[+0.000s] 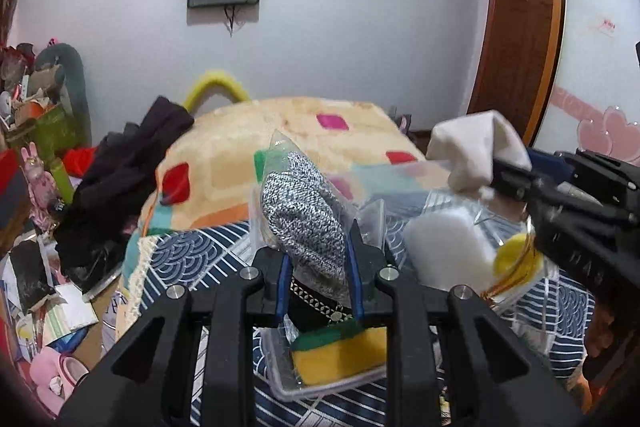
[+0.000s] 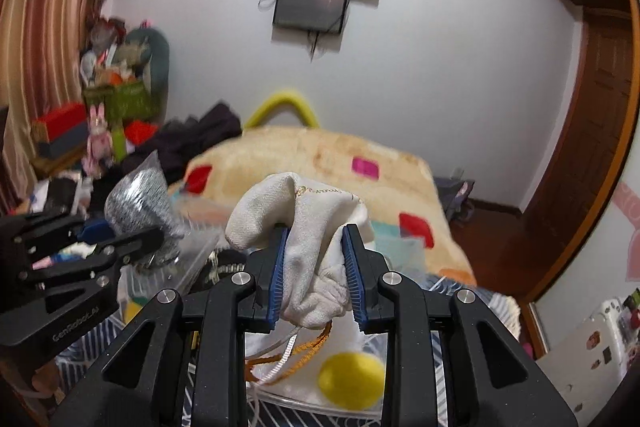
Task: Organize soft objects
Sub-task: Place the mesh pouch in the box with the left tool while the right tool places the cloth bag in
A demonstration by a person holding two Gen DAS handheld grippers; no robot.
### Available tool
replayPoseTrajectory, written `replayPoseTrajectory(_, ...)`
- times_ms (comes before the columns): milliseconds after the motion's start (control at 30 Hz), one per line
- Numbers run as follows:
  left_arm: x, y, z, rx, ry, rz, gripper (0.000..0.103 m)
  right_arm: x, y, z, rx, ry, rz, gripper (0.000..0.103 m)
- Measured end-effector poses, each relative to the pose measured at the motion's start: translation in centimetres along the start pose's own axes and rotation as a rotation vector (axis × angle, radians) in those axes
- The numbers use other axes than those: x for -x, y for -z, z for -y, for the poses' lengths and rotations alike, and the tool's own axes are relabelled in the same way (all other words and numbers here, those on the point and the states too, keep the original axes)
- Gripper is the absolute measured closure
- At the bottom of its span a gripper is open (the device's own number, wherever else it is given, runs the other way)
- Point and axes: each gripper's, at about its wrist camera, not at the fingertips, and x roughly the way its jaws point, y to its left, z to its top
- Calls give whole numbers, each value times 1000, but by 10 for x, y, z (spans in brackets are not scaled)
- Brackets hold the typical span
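My left gripper (image 1: 320,267) is shut on a grey knit item in a clear plastic bag (image 1: 304,211), held up above a clear box (image 1: 276,359) with a yellow-green sponge (image 1: 340,355). The bag also shows in the right wrist view (image 2: 138,199). My right gripper (image 2: 316,275) is shut on a white cloth pouch (image 2: 304,227) with cords hanging down, held above another clear box (image 2: 280,399) with a yellow ball (image 2: 352,379). The pouch also shows in the left wrist view (image 1: 476,151), at the right gripper's tip. A white foam piece (image 1: 448,251) lies in that box.
A bed with a beige patchwork blanket (image 1: 280,131) lies ahead, under a blue patterned cloth (image 1: 184,259). Dark clothes (image 1: 120,179) are piled on its left edge. Cluttered boxes (image 2: 116,95) stand at the left wall. A wooden door (image 1: 520,27) is at the right.
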Motion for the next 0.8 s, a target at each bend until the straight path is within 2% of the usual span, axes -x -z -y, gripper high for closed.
replayPoseTrajectory(67, -12, 3, 1, -6, 28, -34, 80, -11, 6, -4, 24, -5, -47, 78)
replayPoseTrajectory(233, -35, 12, 5, -19, 23, -101, 77, -29, 20, -9, 88, -25, -148, 78)
replayPoseTrajectory(333, -38, 15, 3, -6, 21, -119, 74, -35, 26, -12, 118, -43, -199, 74)
replayPoseTrajectory(400, -34, 16, 6, -10, 16, -121, 68, -35, 26, -12, 123, -55, -212, 70)
replayPoseTrajectory(500, -27, 16, 7, -11, 19, -121, 61, -27, 24, -9, 125, -56, -204, 65)
replayPoseTrajectory(667, -5, 14, 6, 4, 34, -86, 50, -8, 17, -3, 106, -47, -148, 46)
replayPoseTrajectory(800, 20, 9, 8, -9, 19, -32, 41, 17, 12, 5, 91, -23, -81, 40)
